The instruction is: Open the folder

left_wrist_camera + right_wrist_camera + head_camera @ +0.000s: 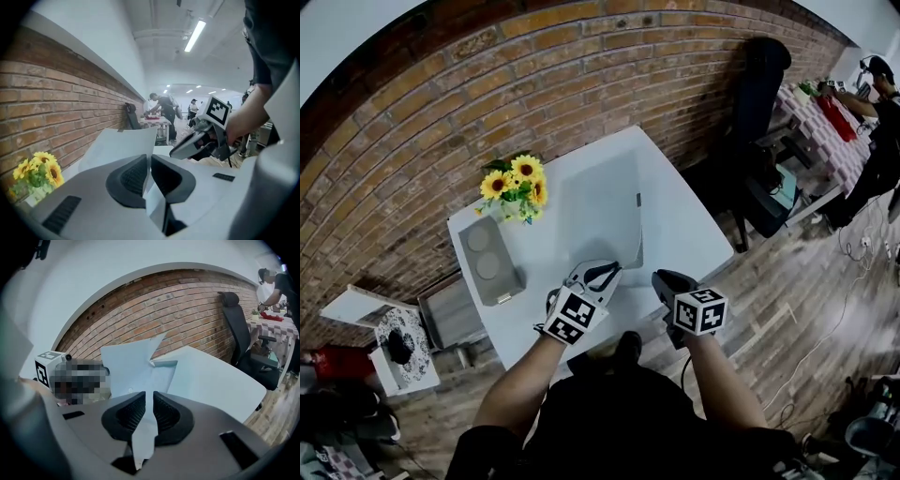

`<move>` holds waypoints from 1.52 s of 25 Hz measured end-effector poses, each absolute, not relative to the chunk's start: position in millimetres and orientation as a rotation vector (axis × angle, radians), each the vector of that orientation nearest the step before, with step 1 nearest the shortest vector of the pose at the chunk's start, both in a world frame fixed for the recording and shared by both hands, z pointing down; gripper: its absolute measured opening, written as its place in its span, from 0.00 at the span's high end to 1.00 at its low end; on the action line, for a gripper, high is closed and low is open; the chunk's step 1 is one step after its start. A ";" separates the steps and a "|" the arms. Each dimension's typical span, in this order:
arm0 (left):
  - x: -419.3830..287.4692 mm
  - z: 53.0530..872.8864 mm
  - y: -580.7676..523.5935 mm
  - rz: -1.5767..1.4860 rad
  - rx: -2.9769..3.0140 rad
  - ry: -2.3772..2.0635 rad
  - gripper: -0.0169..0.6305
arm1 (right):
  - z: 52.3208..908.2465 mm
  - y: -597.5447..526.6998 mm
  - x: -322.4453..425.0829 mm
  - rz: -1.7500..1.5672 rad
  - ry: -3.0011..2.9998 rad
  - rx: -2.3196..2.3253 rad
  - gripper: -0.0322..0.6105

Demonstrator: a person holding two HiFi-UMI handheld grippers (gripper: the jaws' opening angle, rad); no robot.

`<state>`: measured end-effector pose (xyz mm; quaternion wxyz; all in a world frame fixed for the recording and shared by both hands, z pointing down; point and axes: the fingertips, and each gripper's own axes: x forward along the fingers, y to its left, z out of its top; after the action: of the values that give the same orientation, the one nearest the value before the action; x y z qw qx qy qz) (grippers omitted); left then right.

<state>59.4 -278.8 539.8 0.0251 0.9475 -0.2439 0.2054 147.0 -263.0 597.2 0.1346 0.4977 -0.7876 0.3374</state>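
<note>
A pale grey folder point(602, 208) lies on the white table point(686, 228), its near edge at the table's front. My left gripper point(609, 273) is shut on the folder's top cover, a thin sheet pinched between its pads point(149, 161); the cover point(123, 142) rises ahead of the jaws. Just right of it, my right gripper point(662, 279) is shut on another thin flap of the folder point(149, 400), and the lifted cover point(136, 365) stands up beyond it. In the left gripper view the right gripper point(188, 146) shows close by, on the right.
A bunch of sunflowers point(517, 186) and a grey box with two round lids point(490, 260) stand at the table's left. Behind runs a brick wall point(441, 122). A black office chair point(759, 89) is at the right, a small white stand point(392, 345) at the left.
</note>
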 end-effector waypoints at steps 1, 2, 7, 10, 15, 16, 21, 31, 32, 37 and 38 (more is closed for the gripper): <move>53.9 537.1 -280.3 0.603 2.911 -0.790 0.91 | 599.1 -264.3 143.8 0.974 -2.279 1.432 0.85; 48.2 535.0 -281.4 0.578 2.893 -0.823 0.91 | 602.2 -265.1 140.5 0.973 -2.273 1.421 0.85; 22.5 532.0 -284.8 0.514 2.836 -0.933 0.91 | 630.6 -263.9 121.6 0.971 -2.218 1.316 0.84; 5.4 527.9 -288.6 0.459 2.798 -1.016 0.91 | 650.5 -261.5 116.5 0.969 -2.160 1.279 0.83; -29.4 529.4 -292.5 0.430 2.724 -1.162 0.91 | 670.4 -260.3 121.0 0.981 -2.077 1.281 0.82; -37.0 530.4 -293.4 0.428 2.712 -1.188 0.92 | 671.8 -260.3 122.3 0.985 -2.065 1.287 0.82; -77.3 534.2 -301.1 0.420 2.641 -1.331 0.93 | 673.4 -262.8 124.5 0.990 -2.041 1.318 0.82; -141.6 555.8 -312.7 0.482 2.487 -1.527 0.94 | 673.5 -262.5 124.2 1.006 -2.030 1.347 0.83; -147.0 558.5 -313.5 0.485 2.470 -1.539 0.94 | 672.8 -262.4 124.1 1.009 -2.032 1.349 0.83; -168.4 569.2 -318.8 0.505 2.409 -1.588 0.94 | 661.8 -265.4 123.5 1.001 -2.064 1.368 0.83; -172.3 570.9 -320.3 0.507 2.397 -1.597 0.94 | 658.2 -266.9 122.9 0.994 -2.073 1.372 0.83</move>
<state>-172.3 -320.3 570.9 0.1081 0.8148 -0.5428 0.1724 122.9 -266.9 658.2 0.2300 0.4985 -0.7536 0.3614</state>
